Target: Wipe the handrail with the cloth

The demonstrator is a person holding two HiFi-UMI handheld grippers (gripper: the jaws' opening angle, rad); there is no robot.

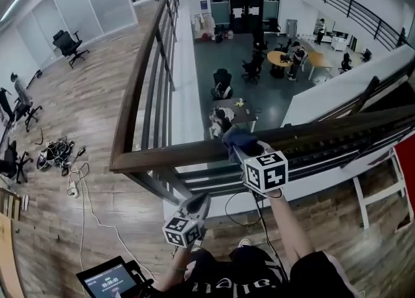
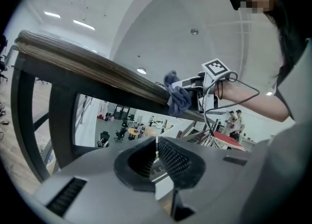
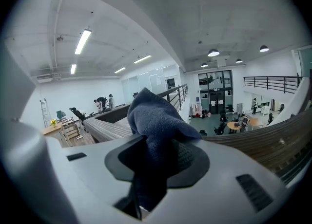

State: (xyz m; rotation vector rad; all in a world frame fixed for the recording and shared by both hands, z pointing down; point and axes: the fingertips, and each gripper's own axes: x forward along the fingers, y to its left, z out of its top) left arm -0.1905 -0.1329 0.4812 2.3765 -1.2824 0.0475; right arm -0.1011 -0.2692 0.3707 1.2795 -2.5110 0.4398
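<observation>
Right gripper (image 3: 156, 157) clamps dark-blue fabric cloth (image 3: 156, 116) on brown wooden handrail (image 1: 162, 156); left gripper (image 2: 156, 158) closed, empty. Risk: friction drags cloth free.

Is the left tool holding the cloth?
No, the left tool has its jaws together on nothing; the blue cloth is clamped in the right tool.
</observation>
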